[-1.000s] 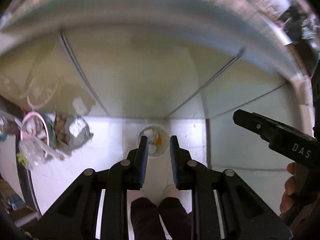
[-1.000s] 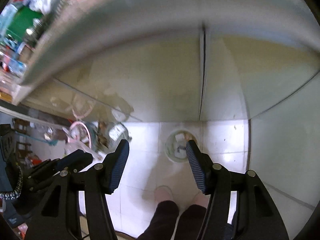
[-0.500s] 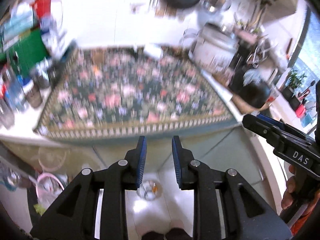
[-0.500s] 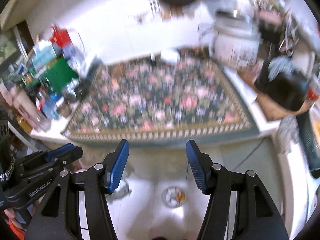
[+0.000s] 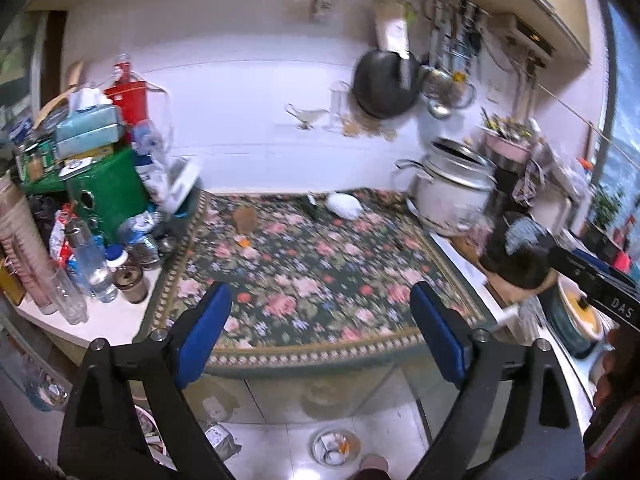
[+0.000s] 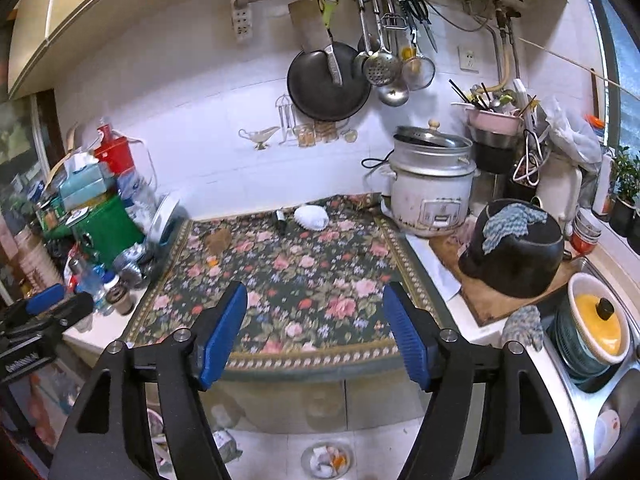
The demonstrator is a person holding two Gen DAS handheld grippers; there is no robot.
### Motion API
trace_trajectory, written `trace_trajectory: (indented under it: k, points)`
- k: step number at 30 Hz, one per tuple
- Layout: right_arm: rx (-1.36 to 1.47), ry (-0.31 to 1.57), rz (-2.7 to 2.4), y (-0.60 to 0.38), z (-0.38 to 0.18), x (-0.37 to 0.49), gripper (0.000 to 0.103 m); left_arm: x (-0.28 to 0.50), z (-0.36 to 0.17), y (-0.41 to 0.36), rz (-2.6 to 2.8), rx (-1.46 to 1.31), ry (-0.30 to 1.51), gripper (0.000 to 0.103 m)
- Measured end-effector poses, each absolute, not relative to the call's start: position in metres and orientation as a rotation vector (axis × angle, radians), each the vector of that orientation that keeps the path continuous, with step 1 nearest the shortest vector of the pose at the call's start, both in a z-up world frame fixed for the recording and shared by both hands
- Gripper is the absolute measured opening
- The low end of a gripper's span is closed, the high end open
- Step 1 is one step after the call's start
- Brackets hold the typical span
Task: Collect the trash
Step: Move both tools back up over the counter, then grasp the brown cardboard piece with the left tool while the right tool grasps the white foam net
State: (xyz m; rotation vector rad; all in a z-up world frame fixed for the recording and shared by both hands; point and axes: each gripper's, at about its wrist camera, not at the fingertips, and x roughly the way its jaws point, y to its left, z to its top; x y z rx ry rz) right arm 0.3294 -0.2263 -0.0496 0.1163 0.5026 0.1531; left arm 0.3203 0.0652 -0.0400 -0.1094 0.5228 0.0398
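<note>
A rice cooker [image 6: 430, 194] stands at the far right corner of the flowered cloth [image 6: 288, 280], with a black pot [image 6: 516, 248] on a wooden board just beside it to the right. At the left edge crowd a green box [image 6: 106, 230], bottles and jars. A black pan [image 6: 326, 84] and ladles hang on the white tiled wall behind.

The cloth covers the desk; below its front edge is a white tiled floor, where a small round bin [image 6: 326, 460] holding scraps sits.

On the cloth lie the bits of trash: a white crumpled wad [image 6: 311, 216] near the back, a small dark bottle [image 6: 280, 216] just left of it with its long axis running front to back, a brown scrap [image 6: 218, 239] further left, and an orange bit [image 6: 212, 260] just in front of that.

The left tool [image 5: 320, 320] and the right tool [image 6: 316, 320] both hover above the front edge, fingers spread wide, grasping nothing.
</note>
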Motion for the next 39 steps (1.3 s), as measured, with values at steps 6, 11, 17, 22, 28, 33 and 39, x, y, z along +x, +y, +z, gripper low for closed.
trace_trajectory:
  k: [6, 11, 17, 22, 28, 33, 39]
  points:
    - [0.119, 0.491, 0.172, -0.242, -0.048, 0.375, 0.071, 0.364, -0.040, 0.078, 0.123, -0.150, 0.535, 0.091]
    - [0.103, 0.503, 0.215, -0.257, -0.043, 0.431, 0.071, 0.412, -0.030, 0.076, 0.177, -0.192, 0.535, 0.091]
    - [0.058, 0.522, 0.300, -0.272, -0.037, 0.492, 0.071, 0.472, -0.022, 0.067, 0.273, -0.238, 0.533, 0.092]
    - [0.049, 0.559, 0.341, -0.278, -0.049, 0.542, 0.071, 0.519, -0.031, 0.068, 0.342, -0.255, 0.568, 0.092]
    - [0.068, 0.639, 0.379, -0.272, -0.068, 0.592, 0.071, 0.579, -0.051, 0.092, 0.346, -0.271, 0.651, 0.092]
    - [0.075, 0.679, 0.340, -0.259, -0.082, 0.631, 0.071, 0.637, -0.081, 0.125, 0.345, -0.256, 0.715, 0.093]
    - [0.108, 0.763, 0.249, -0.230, -0.105, 0.685, 0.071, 0.713, -0.137, 0.176, 0.285, -0.269, 0.841, 0.093]
